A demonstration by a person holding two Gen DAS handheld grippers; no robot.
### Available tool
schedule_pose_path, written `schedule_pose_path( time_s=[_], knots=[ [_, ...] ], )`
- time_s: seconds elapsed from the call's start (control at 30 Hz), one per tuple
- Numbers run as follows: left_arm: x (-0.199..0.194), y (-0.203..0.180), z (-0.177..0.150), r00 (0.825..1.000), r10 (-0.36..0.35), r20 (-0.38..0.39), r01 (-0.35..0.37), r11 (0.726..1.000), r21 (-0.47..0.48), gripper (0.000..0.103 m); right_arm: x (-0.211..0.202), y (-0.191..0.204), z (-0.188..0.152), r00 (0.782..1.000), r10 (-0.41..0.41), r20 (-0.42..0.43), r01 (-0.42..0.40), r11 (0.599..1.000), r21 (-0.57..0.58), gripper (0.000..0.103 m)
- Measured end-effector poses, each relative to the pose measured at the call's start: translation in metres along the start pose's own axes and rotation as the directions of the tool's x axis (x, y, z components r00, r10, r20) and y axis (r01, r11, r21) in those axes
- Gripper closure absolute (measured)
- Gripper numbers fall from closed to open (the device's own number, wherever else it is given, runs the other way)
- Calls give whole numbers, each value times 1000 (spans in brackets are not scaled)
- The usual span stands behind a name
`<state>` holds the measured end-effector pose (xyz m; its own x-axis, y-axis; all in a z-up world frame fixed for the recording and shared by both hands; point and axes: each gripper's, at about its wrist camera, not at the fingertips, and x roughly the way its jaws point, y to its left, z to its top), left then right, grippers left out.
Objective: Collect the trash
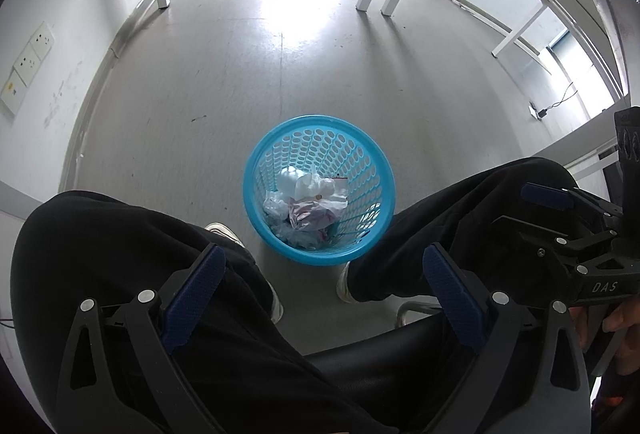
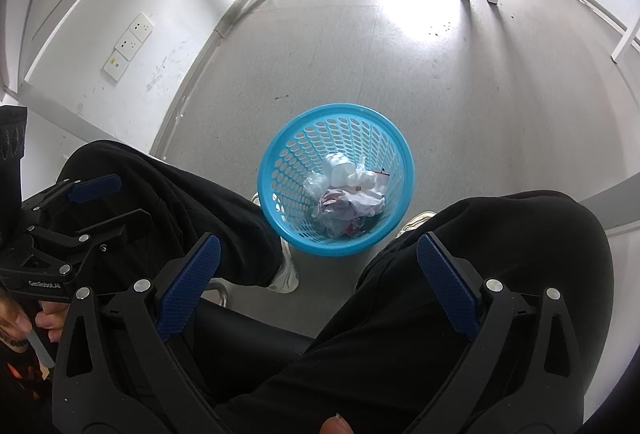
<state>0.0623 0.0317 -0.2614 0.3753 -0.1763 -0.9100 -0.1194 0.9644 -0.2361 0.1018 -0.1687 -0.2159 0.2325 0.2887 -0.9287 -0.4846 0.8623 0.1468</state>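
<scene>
The left gripper and right gripper are both hanging spread wide and empty above the seated person's black-trousered knees. The round blue perforated plastic basket is standing at twelve o'clock between the shoes, holding crumpled white paper and plastic trash.

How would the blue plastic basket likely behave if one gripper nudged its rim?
The blue plastic basket would probably slide or tip easily: its perforated walls look thin and light. It narrows toward the base, which suggests poor stability. The crumpled paper and plastic trash inside likely adds little weight to steady it.
</scene>
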Motion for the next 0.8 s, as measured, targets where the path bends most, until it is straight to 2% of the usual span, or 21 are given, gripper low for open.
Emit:
schedule_pose_path(
  time_s=[0.8],
  knots=[
    [2, 3, 1, 1000, -1, -22, 0, 1000, -17, 6, 0, 0, -6, 1000, 0, -5, 0, 1000, 9, 9]
  ],
)
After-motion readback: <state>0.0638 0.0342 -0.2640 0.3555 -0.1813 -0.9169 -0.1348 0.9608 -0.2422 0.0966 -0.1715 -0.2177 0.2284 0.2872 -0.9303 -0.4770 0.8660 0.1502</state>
